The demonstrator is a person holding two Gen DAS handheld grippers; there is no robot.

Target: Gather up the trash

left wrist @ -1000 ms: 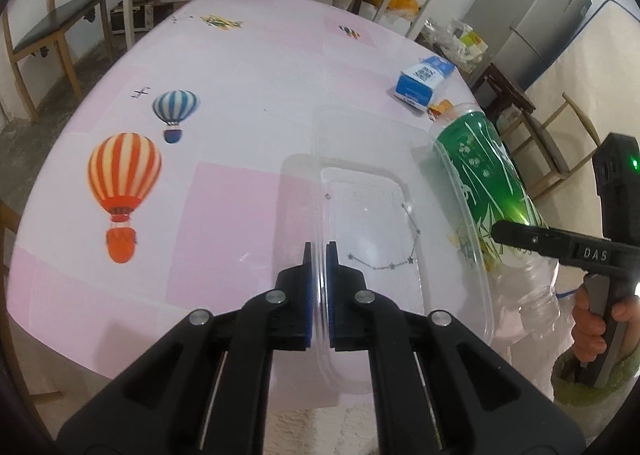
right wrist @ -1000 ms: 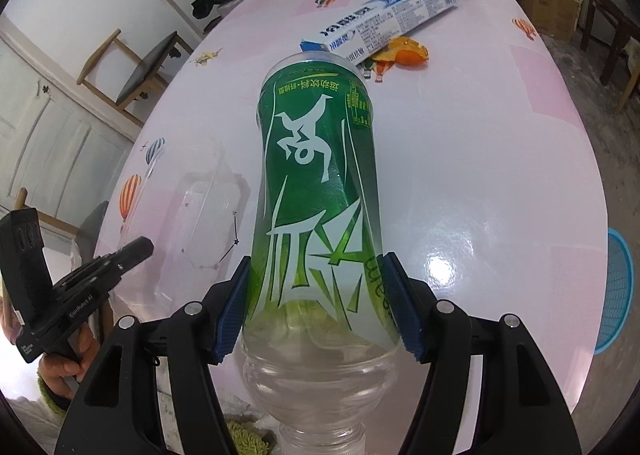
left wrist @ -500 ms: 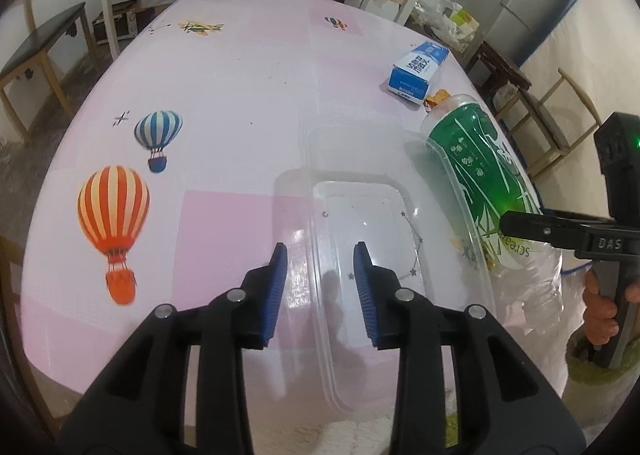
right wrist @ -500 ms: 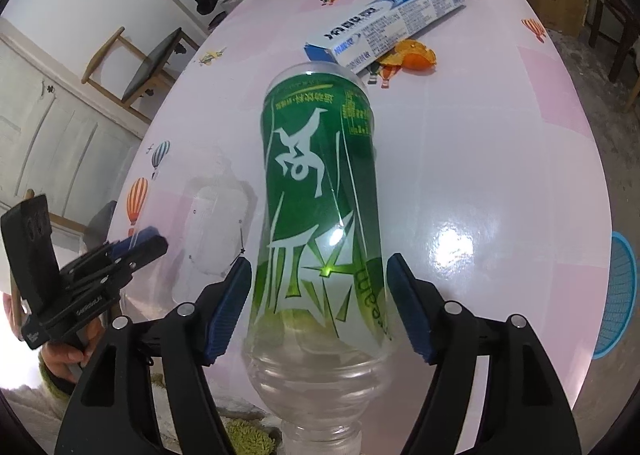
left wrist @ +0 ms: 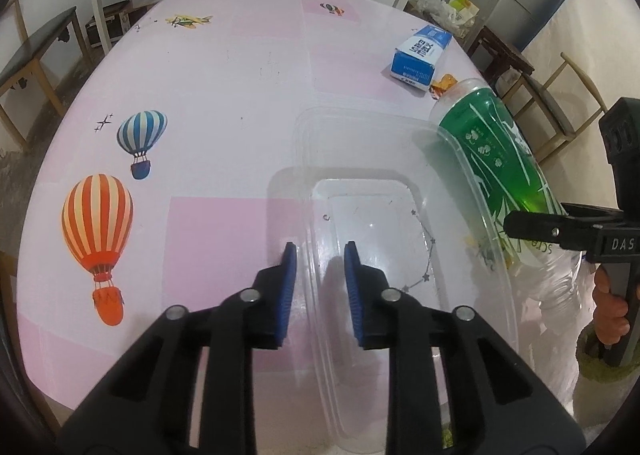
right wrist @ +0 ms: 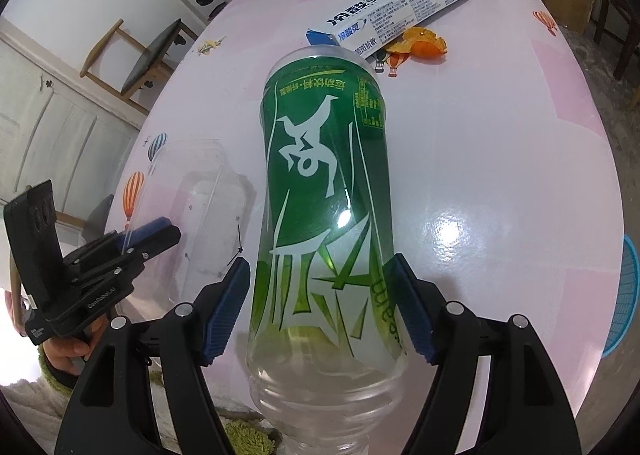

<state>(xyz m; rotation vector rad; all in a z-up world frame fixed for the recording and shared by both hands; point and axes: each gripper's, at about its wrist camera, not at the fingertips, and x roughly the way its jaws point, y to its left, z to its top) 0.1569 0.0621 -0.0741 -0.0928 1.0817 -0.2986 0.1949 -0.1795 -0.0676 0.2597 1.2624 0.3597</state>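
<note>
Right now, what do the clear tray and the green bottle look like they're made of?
The clear tray looks like thin, glossy transparent plastic: the tablecloth print shows straight through it, and its rim catches faint highlights. The green bottle appears to be clear plastic, ribbed and see-through near the neck, wrapped in a shiny printed green film label with a bright glare spot. Neither seems rigid, though that is a guess.

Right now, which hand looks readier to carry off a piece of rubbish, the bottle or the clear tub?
Probably the right. The right hand-held gripper already brackets the green bottle. The left hand-held gripper only straddles the clear tub's rim, its jaws closing but not yet pressing.
</note>
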